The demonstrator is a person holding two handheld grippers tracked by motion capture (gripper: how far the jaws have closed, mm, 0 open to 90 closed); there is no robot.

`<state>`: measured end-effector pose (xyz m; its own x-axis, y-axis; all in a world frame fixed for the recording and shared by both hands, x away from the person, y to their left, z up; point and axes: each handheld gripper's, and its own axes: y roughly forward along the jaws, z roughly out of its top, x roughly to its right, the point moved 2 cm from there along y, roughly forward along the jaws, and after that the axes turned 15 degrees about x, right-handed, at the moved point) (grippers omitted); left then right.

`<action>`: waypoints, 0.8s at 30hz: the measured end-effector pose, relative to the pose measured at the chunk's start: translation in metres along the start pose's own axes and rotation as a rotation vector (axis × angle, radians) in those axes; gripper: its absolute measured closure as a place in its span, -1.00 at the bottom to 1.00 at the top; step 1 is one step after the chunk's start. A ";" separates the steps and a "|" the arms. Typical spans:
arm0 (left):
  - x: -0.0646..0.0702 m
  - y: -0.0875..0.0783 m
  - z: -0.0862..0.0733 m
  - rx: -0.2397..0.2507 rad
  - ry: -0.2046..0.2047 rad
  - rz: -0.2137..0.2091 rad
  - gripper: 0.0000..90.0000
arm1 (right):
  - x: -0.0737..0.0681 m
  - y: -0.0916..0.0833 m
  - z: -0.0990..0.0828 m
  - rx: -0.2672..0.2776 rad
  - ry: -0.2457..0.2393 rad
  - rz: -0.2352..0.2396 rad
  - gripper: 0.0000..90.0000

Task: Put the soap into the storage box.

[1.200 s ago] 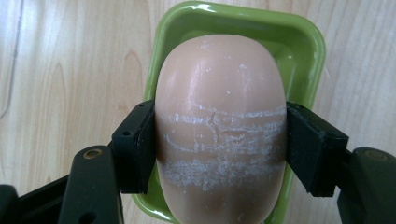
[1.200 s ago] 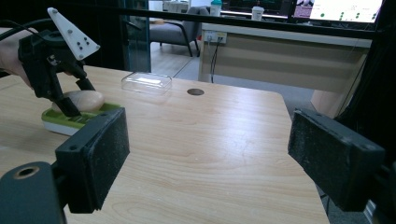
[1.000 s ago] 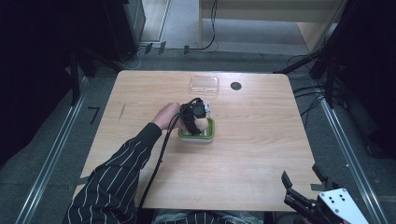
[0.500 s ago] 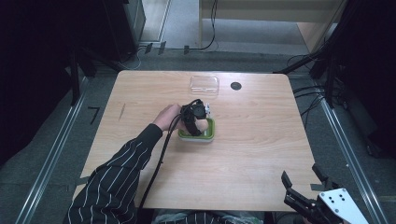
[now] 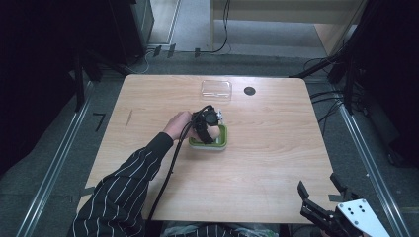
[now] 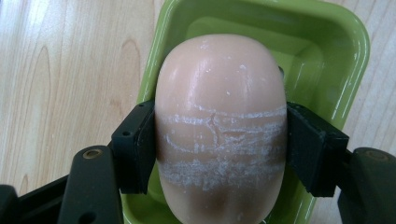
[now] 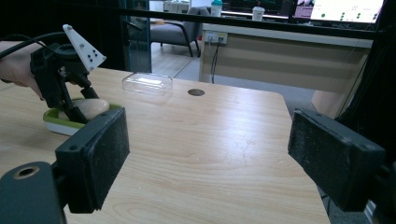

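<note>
Your left gripper (image 6: 219, 154) pinches a bar of soap (image 6: 219, 126) across its width, both pads flat on its sides; white scuff bands cross the bar where the pads sit. The soap hangs over, perhaps partly inside, the green soap dish (image 6: 345, 56) right beneath the jaws; whether its underside touches the dish floor cannot be told.

Step in hand, as judged: setting the soap into, or lifting it out of, the dish. To do it well:
- keep the jaws vertical and the bar centred between the dish walls, long side along the long side of the dish;
- move straight up or down, no sideways drag, since the dish looks light and could slide;
- hold steady pressure, as soap may slip.

Farther out from that gripper, toward the far table edge, lies a clear lid (image 5: 216, 89), with a dark round spot (image 5: 249, 91) beside it.

Your right gripper (image 5: 323, 205) waits spread wide, holding nothing, off the near right corner of the table (image 5: 276, 163).

No brand, label or legible writing on soap, dish or lid.
</note>
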<state>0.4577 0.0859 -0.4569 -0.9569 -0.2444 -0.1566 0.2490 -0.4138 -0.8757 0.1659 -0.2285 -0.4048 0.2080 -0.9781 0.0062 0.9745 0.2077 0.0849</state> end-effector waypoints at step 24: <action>0.000 0.000 0.001 0.010 -0.043 0.031 -0.41 | 0.000 0.000 0.000 0.001 0.000 0.001 -0.71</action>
<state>0.4575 0.0851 -0.4563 -0.9415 -0.2945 -0.1636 0.2801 -0.4145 -0.8659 0.1661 -0.2284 -0.4048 0.2085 -0.9780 0.0062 0.9743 0.2083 0.0858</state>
